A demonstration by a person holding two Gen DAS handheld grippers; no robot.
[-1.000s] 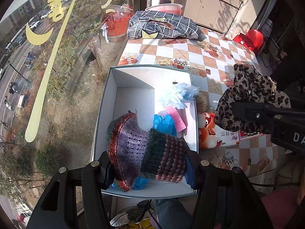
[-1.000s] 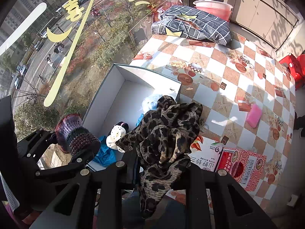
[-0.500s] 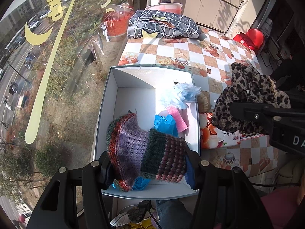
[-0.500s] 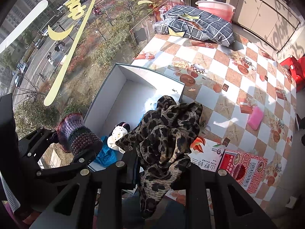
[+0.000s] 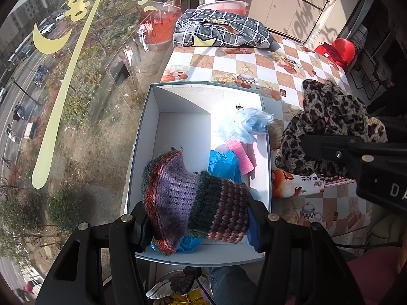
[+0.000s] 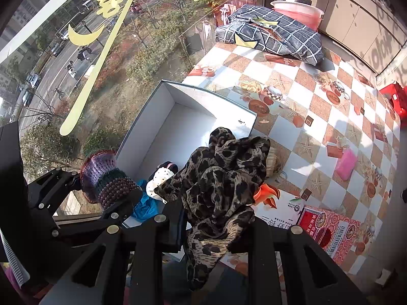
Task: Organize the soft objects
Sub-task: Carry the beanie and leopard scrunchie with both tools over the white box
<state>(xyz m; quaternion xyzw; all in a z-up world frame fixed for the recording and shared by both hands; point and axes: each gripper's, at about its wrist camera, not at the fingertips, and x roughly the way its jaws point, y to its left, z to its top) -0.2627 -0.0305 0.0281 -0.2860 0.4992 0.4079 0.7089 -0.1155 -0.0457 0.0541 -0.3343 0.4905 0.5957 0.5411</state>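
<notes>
- My left gripper point(image 5: 198, 218) has its fingers clamped on a knitted piece point(image 5: 188, 198) striped in purple, rust, dark green and maroon; it bulges between the pads and hangs above the near end of the white box point(image 5: 150, 117).
- From the right wrist view the same knit point(image 6: 106, 178) shows as a rolled bundle held over the box's near corner.
- My right gripper point(image 6: 216, 231) has its fingers clenched on a leopard-print scarf point(image 6: 218, 185); the cloth bunches up above the pads and a tail of it droops below them.
- In the left view that scarf point(image 5: 330, 132) sits just outside the right wall of the box, over the counter point(image 5: 223, 63) rather than over the box.
- Inside the box I see a pale blue fluffy thing point(image 5: 246, 127) against the right wall, a pink foam roller point(image 5: 240, 156) just below it, and crumpled blue material point(image 5: 222, 164) beside that.
- The right view also shows a white dotted piece with a dark edge point(image 6: 160, 178) in the box, close to the scarf.
- A printed carton point(image 6: 279, 213) lies on the checked counter beside the box, partly under the scarf.
- A grid-patterned pillow point(image 5: 218, 33) rests at the far end of the counter.
</notes>
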